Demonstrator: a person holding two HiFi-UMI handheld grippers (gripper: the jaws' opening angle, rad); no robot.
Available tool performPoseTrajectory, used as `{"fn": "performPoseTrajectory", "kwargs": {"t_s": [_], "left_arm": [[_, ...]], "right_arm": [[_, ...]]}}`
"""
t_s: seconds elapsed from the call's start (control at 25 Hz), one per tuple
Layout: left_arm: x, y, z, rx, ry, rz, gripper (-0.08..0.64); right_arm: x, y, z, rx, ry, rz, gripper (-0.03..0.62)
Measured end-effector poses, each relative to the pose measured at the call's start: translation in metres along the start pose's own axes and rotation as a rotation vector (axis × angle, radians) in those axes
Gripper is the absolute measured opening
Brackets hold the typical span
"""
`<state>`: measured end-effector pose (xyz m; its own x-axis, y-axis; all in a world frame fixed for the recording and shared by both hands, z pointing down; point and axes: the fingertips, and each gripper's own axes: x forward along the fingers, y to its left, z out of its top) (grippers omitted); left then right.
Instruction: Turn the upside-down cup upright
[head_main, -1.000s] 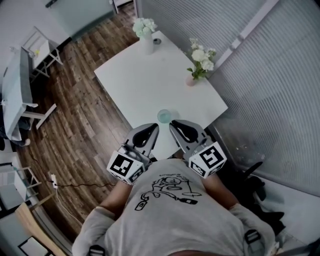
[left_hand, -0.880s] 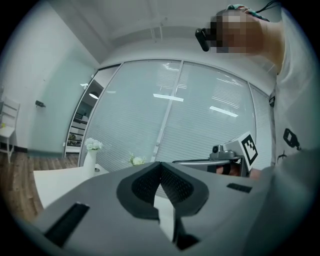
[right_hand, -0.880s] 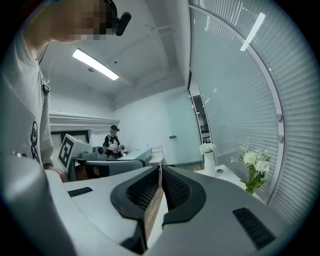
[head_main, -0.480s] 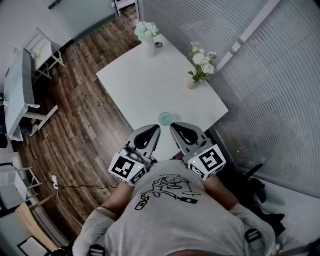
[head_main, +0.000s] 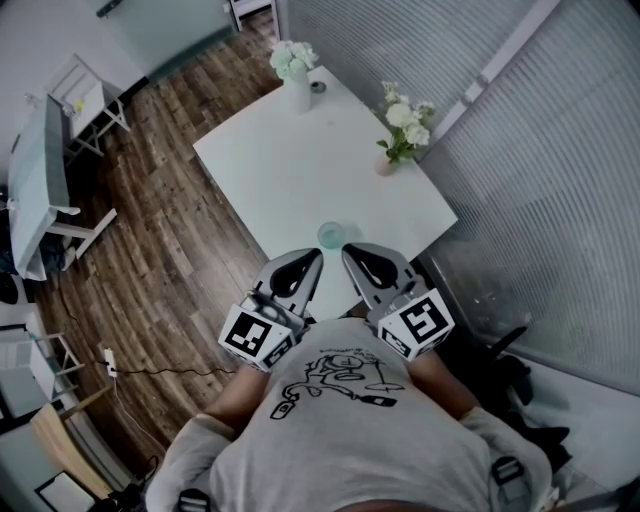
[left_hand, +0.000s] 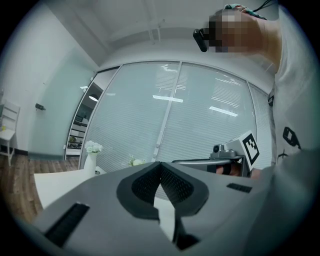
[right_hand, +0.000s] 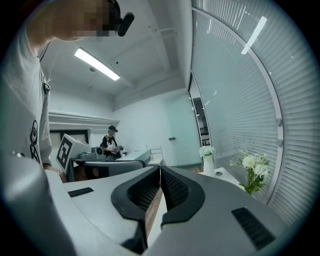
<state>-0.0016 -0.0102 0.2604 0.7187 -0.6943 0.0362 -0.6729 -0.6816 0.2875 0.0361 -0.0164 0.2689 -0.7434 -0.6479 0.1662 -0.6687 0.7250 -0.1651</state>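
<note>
The cup (head_main: 331, 235) stands near the closest edge of the white table (head_main: 290, 160) with its axis vertical. The overhead view does not settle whether rim or base faces up. It lies just ahead of both tools and between their tips, marginally nearer the right gripper (head_main: 350, 251). Both the right gripper and the left gripper (head_main: 309, 259) are clenched with nothing between the jaws.
</note>
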Motion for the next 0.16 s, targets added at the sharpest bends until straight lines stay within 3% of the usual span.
{"fn": "performPoseTrajectory", "kwargs": {"t_s": [0.16], "left_arm": [[-0.0026, -0.0006, 0.0011, 0.0, -0.004, 0.004, 0.003]], "right_arm": [[-0.0012, 0.0027, -0.0008, -0.004, 0.007, 0.001, 0.038]]}}
